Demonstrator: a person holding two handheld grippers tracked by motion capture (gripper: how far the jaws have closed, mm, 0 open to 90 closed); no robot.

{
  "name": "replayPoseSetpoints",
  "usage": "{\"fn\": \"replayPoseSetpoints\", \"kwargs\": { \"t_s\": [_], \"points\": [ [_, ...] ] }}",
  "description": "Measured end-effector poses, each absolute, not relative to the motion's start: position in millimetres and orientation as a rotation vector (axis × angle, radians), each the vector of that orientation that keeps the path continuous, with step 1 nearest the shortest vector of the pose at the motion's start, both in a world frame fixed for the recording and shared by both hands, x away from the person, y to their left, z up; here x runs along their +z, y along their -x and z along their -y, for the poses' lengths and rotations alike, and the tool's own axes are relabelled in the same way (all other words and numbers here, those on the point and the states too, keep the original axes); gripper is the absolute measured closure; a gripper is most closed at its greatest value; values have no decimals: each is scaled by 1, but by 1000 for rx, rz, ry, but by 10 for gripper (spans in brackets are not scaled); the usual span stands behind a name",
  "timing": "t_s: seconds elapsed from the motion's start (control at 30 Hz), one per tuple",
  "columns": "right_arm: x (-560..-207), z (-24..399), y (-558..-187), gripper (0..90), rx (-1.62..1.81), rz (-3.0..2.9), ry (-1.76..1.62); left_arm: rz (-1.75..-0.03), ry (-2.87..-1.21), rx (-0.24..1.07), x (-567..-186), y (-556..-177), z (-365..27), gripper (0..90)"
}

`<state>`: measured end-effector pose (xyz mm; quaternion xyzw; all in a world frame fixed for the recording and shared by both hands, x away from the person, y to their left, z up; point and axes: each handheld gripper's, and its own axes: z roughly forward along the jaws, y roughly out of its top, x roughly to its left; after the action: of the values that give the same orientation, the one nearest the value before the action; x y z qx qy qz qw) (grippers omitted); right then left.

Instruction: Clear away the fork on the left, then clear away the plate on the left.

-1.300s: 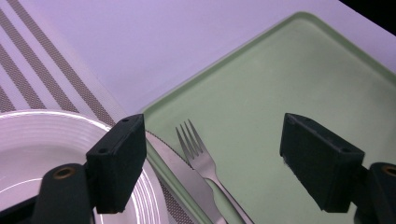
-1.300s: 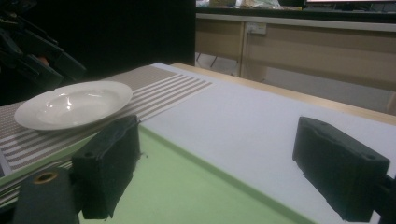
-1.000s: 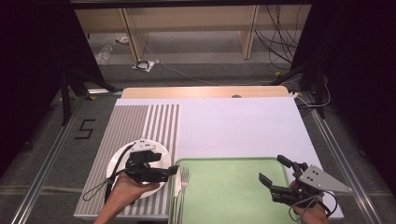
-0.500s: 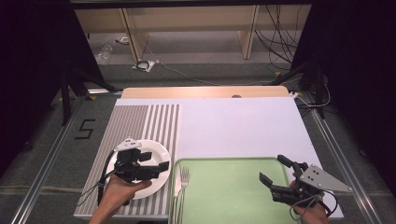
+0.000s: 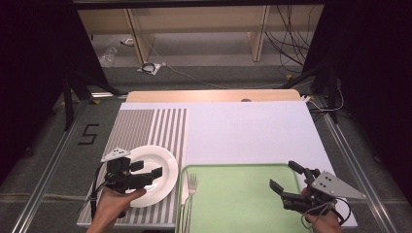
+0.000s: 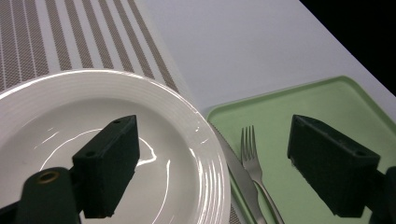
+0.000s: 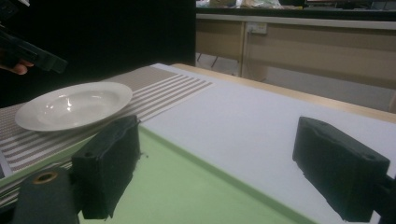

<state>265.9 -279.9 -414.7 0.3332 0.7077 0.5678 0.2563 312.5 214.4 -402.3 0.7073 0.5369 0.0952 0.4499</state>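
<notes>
1. nearest the person, the left hand [image 5: 112, 206] holds the left gripper [image 5: 145, 170] over the near-left part of the white plate [image 5: 163, 167]; its jaws stand wide apart and hold nothing.
2. in the left gripper view one jaw hangs above the bowl of the plate [image 6: 56, 121] and the other above the green tray [image 6: 327, 112], with the plate's rim, the knife and the fork between them.
3. at the near right, the right hand [image 5: 323, 221] holds the right gripper [image 5: 286, 175] over the right part of the tray [image 5: 233, 204]; its jaws are also wide apart and hold nothing.
4. the right gripper view looks low across the tray [image 7: 187, 186] toward the plate [image 7: 74, 105], which lies well apart from those jaws.
5. the tray lies at the near edge of the counter, on the white sheet [image 5: 243, 131], with its left edge just beside the plate.
6. a fork [image 5: 191, 187] lies lengthwise along the tray's left side, tines pointing away from the person; a knife [image 5: 184, 191] lies just left of it, between fork and plate.
7. the plate sits flat and empty on the striped placemat [image 5: 145, 126], near the mat's right edge.
8. farther off, the white sheet covers the middle and right of the counter, and a strip of bare wood [image 5: 209, 95] shows at the far edge.
9. beyond the counter, cables [image 5: 286, 34] lie on the floor.
</notes>
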Motion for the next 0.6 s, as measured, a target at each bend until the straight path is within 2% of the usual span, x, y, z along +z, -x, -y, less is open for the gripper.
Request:
{"fn": "replayPoseSetpoints", "kwargs": {
  "t_s": [0.6],
  "points": [
    [-414, 279, -266, 157, 1545, -1920, -897, -1485, -1631, 282, -416, -306, -244, 166]
  ]
}}
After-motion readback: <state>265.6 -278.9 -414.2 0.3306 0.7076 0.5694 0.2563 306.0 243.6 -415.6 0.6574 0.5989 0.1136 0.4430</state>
